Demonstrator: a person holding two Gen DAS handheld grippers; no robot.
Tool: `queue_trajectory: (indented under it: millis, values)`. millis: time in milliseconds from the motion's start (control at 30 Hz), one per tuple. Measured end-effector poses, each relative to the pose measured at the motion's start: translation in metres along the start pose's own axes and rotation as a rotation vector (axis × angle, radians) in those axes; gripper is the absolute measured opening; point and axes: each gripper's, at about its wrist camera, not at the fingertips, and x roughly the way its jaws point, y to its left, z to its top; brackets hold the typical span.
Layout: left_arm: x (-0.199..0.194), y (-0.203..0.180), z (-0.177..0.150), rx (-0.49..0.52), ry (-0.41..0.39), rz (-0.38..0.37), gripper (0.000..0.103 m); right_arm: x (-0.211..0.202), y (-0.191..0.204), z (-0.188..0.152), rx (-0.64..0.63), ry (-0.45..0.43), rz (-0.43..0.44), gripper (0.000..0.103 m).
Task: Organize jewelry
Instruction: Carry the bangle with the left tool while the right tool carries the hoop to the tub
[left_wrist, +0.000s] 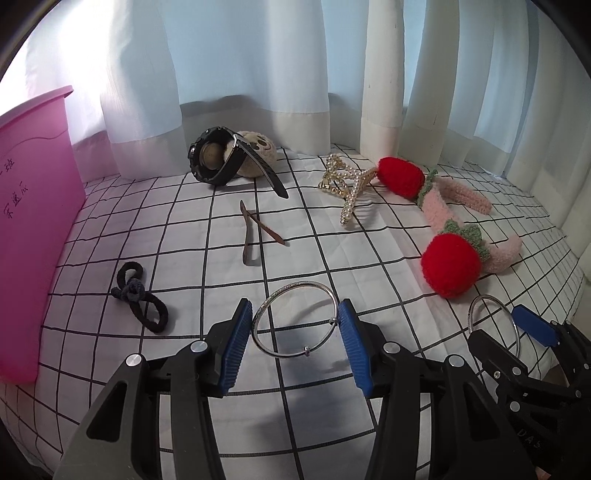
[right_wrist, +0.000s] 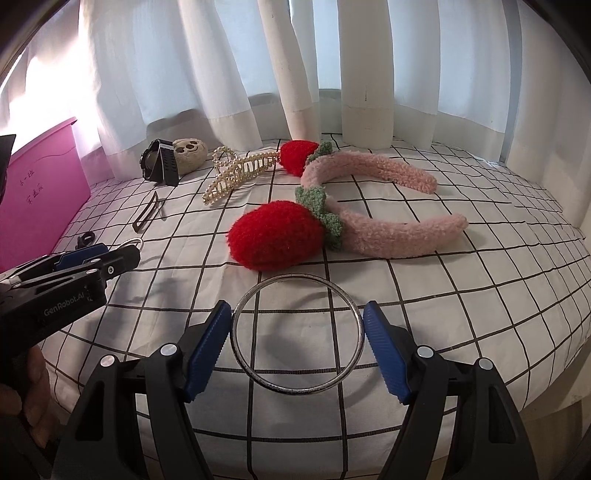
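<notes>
A silver bangle with small beads (left_wrist: 258, 317) lies on the checked cloth between the fingers of my left gripper (left_wrist: 293, 332), which is open around it. A plain silver bangle (right_wrist: 354, 314) lies between the fingers of my right gripper (right_wrist: 297, 334), also open around it. The right gripper (left_wrist: 517, 332) and its bangle (left_wrist: 476, 314) show at the right of the left wrist view. The left gripper (right_wrist: 99, 256) shows at the left of the right wrist view. A pink bin (left_wrist: 33, 221) stands at the left.
On the cloth lie a black hair tie (left_wrist: 140, 302), a brown hair clip (left_wrist: 255, 232), a black watch (left_wrist: 221, 158) leaning on a plush ball (left_wrist: 258, 147), a pearl claw clip (left_wrist: 347, 184) and a pink strawberry headband (right_wrist: 369, 206). White curtains hang behind.
</notes>
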Motion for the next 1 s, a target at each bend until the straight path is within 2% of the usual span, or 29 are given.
queue_trajectory:
  millis: [500, 833, 1000]
  values:
    - [-0.042, 0.013, 0.016, -0.050, -0.040, 0.042, 0.047, -0.033, 0.003, 0.026, -0.036, -0.036, 0.028, 0.071]
    - [-0.113, 0.020, 0.048, -0.090, -0.112, 0.106, 0.047, -0.082, 0.011, 0.074, -0.099, -0.096, 0.086, 0.071]
    - [-0.154, 0.034, 0.061, -0.138, -0.149, 0.172, 0.047, -0.106, 0.024, 0.105, -0.141, -0.140, 0.149, 0.071]
